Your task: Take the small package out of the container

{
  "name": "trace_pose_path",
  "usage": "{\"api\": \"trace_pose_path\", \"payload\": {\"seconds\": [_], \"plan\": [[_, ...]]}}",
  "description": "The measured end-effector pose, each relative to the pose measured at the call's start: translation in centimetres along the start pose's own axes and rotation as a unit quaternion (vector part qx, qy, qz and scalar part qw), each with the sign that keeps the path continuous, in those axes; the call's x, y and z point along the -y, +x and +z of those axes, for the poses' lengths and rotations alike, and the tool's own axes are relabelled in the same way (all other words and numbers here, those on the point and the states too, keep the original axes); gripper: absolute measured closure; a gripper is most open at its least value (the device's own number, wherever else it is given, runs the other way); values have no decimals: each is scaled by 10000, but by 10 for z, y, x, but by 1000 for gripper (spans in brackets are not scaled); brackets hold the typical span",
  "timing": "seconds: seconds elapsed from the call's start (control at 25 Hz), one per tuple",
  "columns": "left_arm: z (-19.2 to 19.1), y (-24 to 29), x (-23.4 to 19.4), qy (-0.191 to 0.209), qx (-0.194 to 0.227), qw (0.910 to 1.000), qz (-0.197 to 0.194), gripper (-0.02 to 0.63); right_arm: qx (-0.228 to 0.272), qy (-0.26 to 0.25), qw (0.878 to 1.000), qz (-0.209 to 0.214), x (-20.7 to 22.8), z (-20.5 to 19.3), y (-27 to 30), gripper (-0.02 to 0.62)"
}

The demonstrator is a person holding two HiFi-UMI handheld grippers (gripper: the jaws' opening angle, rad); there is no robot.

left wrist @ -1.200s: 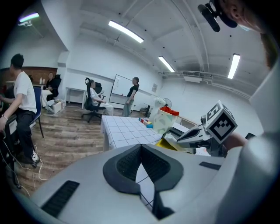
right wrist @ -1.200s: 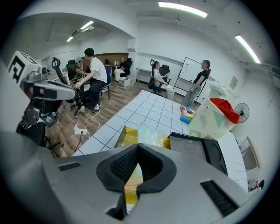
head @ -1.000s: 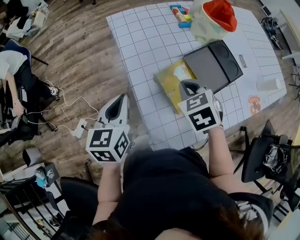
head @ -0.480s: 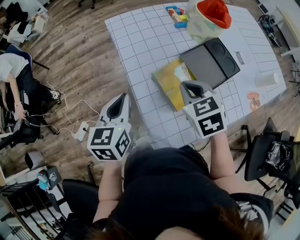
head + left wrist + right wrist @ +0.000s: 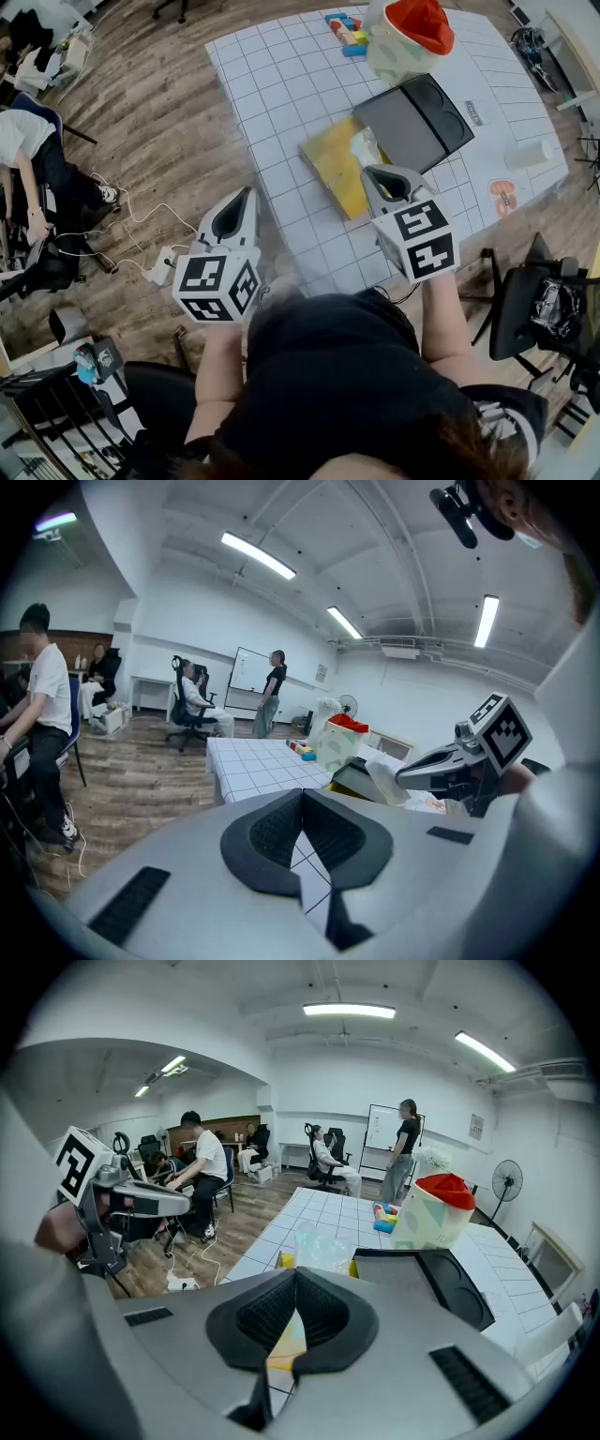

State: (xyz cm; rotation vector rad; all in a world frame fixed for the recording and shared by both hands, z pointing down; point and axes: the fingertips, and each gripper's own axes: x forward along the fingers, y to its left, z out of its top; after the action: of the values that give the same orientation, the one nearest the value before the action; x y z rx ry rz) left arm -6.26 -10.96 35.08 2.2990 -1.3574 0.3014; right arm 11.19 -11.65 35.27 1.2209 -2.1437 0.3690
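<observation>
A flat yellow container [image 5: 330, 167] lies on the grid-patterned table [image 5: 281, 84]. My right gripper [image 5: 372, 172] hangs over its near end, shut on a small clear crinkled package [image 5: 362, 145] that sticks up from the tips. In the right gripper view the package [image 5: 319, 1246] shows just beyond the closed jaws [image 5: 295, 1274], with the yellow container [image 5: 284, 1342] below. The left gripper view also shows the right gripper [image 5: 412, 772] pinching the package [image 5: 384, 782]. My left gripper [image 5: 234, 217] hovers over the floor left of the table, shut [image 5: 302, 799] with nothing in it.
A black tray [image 5: 412, 117] with two round dents lies right beside the yellow container. Behind it stand a pale bag with a red top [image 5: 403, 37] and coloured blocks [image 5: 342, 26]. A white cup [image 5: 525, 153] is at the right edge. People sit at desks [image 5: 202, 1180] to the left.
My right gripper has drawn back a little toward me with the clear package still pinched in it. The left gripper has barely moved.
</observation>
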Motion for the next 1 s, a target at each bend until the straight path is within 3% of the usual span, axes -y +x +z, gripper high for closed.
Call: {"api": "trace_pose_path", "payload": {"seconds": [1.0], "plan": [[-7,-11,1,-16,-54,10000,55,578,172,188,9996,91,-4,-2,-7,580]]}}
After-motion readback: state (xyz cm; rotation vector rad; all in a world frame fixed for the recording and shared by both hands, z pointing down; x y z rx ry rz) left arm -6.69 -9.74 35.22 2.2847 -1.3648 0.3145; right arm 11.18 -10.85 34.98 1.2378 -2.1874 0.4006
